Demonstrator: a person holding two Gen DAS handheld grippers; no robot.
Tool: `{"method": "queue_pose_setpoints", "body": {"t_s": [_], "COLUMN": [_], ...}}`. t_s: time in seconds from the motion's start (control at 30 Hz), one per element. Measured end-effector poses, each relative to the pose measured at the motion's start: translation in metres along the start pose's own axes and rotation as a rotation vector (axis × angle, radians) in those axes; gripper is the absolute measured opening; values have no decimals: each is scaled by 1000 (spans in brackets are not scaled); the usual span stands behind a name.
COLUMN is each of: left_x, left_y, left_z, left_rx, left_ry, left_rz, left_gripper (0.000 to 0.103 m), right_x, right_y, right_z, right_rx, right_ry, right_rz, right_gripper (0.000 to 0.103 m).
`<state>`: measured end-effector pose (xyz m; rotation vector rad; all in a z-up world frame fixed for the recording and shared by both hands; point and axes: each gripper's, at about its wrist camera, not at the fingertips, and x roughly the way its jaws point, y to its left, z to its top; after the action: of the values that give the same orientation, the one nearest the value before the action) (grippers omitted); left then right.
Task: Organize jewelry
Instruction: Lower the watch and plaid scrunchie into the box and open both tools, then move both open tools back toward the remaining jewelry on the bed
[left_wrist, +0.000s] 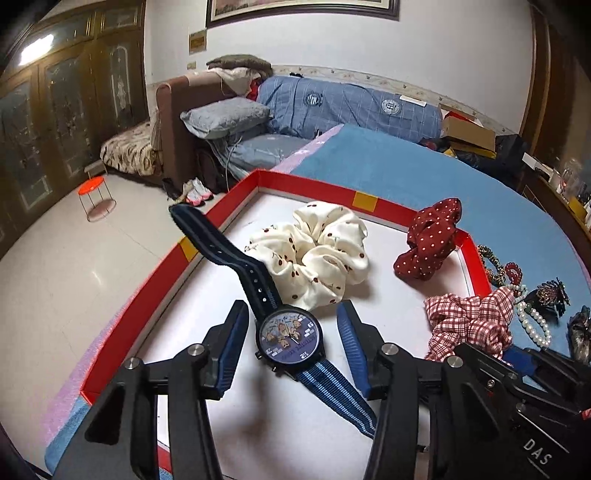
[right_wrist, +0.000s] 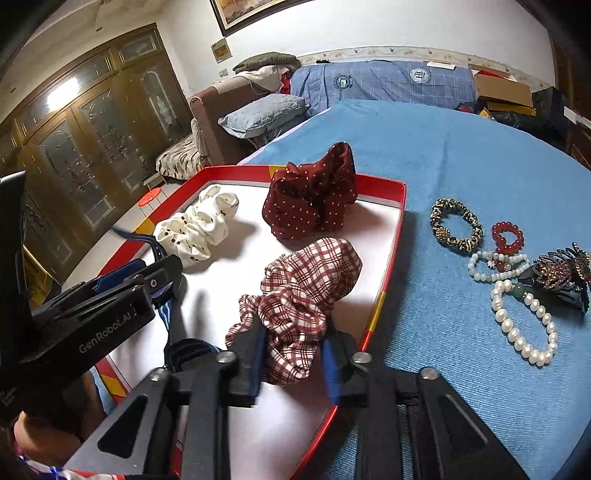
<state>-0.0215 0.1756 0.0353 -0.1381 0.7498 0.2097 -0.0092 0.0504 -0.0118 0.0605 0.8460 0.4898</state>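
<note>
A shallow red-rimmed tray (left_wrist: 147, 306) (right_wrist: 388, 266) with a white floor lies on the blue bedspread. In it are a cream cherry-print scrunchie (left_wrist: 317, 254) (right_wrist: 195, 229), a dark red dotted scrunchie (left_wrist: 430, 240) (right_wrist: 310, 195), a red-and-white checked scrunchie (left_wrist: 469, 321) (right_wrist: 306, 280) and a blue-strapped watch (left_wrist: 290, 338). My left gripper (left_wrist: 291, 314) is open, its fingers on either side of the watch face with gaps. My right gripper (right_wrist: 293, 338) is open around the near end of the checked scrunchie, which rests on the tray floor.
On the bedspread (right_wrist: 443, 155) right of the tray lie a leopard-print hair tie (right_wrist: 456, 227), a red bead bracelet (right_wrist: 508, 232), pearl bracelets (right_wrist: 524, 325) and a dark jewelled hair clip (right_wrist: 561, 273). The tray's left side is near the bed's edge, with floor below.
</note>
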Motion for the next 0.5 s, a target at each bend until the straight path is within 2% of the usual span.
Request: {"method": "queue_pose_setpoints", "body": {"t_s": [0.07,0.5], "left_x": [-1,-7], "left_y": [-2,-6], "left_z": [0,-1], "left_rx": [10,27], "left_ry": [-4,-24], "left_rz": [3,27], "left_gripper": [50,52], "right_x": [-4,-29], "right_y": [0,-4], "right_z": [0,0], "right_rx": [0,18], "right_ry": [-11,-74], "right_rz": [0,32], "right_gripper": [43,50]}}
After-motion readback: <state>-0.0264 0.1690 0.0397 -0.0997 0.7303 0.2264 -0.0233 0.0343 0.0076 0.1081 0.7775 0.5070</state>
